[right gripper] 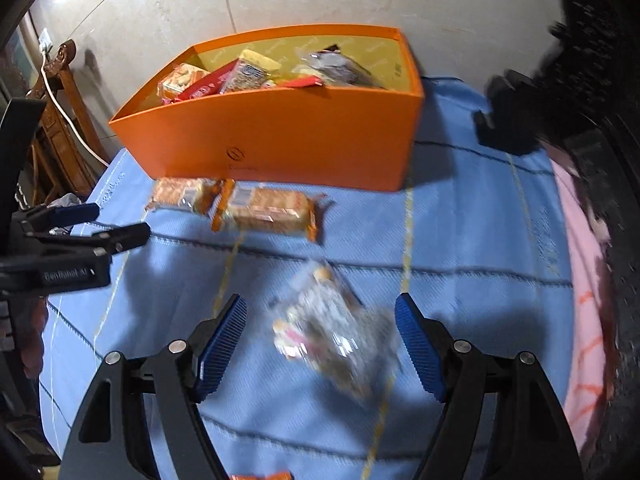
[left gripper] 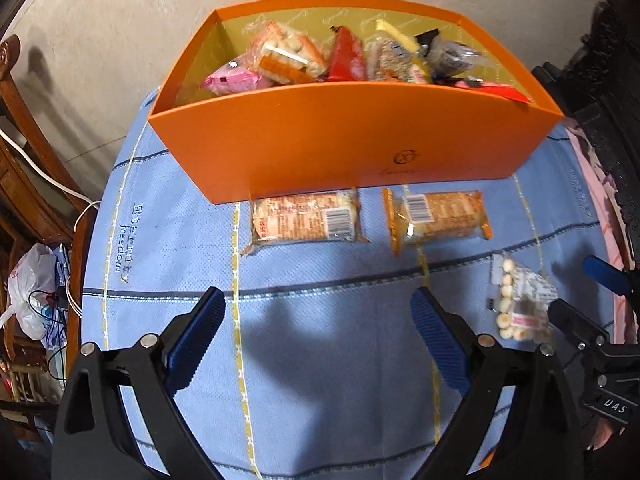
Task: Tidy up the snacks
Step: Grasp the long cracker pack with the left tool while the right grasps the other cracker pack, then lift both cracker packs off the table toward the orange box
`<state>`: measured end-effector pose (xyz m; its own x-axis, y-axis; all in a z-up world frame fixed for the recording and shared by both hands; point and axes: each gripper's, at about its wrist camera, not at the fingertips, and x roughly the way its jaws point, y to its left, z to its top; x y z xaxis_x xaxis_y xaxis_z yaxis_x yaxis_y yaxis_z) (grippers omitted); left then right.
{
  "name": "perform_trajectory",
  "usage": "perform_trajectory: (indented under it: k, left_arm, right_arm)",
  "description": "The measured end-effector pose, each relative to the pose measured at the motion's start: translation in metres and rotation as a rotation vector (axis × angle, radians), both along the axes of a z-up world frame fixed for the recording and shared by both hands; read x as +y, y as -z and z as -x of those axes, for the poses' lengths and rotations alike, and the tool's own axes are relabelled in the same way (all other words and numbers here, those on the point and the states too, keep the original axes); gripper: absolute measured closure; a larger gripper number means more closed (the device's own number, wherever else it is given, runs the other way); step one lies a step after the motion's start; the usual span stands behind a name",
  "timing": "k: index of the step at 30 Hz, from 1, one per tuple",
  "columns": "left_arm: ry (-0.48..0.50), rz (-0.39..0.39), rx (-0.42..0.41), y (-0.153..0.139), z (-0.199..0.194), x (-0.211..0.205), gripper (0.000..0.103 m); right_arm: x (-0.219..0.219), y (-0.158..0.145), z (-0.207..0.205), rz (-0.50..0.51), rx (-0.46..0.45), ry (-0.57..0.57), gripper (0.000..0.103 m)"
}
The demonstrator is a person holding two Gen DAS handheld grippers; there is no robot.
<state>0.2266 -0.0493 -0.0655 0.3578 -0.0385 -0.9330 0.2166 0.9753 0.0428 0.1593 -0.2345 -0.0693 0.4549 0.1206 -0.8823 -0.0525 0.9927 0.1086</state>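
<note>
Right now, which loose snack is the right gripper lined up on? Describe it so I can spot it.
Start at the orange box on the blue cloth. Two orange-wrapped cracker packs lie along its front wall. Nearer, alone between the right gripper fingers, lies the clear bag of small round biscuits.

A blue cloth (left gripper: pixel 168 264) with dark and gold stripes covers the table. Past its left edge stand a carved wooden chair (left gripper: pixel 24 128), a white cable (left gripper: pixel 44 176) and a white plastic bag (left gripper: pixel 28 292). Beige tiles (left gripper: pixel 120 20) lie beyond.
</note>
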Motion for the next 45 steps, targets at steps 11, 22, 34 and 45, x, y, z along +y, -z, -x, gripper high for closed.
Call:
perform_trajectory:
  k: [11,22,34,45]
  left_arm:
    - [-0.082,0.017,0.064,0.038,-0.044,0.012,0.011]
    - [-0.107,0.014,0.095,0.058,-0.067,0.003,0.011]
    - [-0.103,0.005,0.128,0.071,-0.071,0.002,0.022]
    - [-0.071,0.043,0.083,0.04,-0.036,0.021,0.023]
  right_arm:
    - [0.025,0.042,-0.063,-0.06,0.062,-0.048,0.024]
    - [0.043,0.063,-0.084,-0.012,0.092,-0.162,0.021]
    - [0.057,0.066,-0.084,0.027,0.114,-0.188,0.059]
    - [0.047,0.033,-0.034,-0.078,0.091,-0.159,0.074]
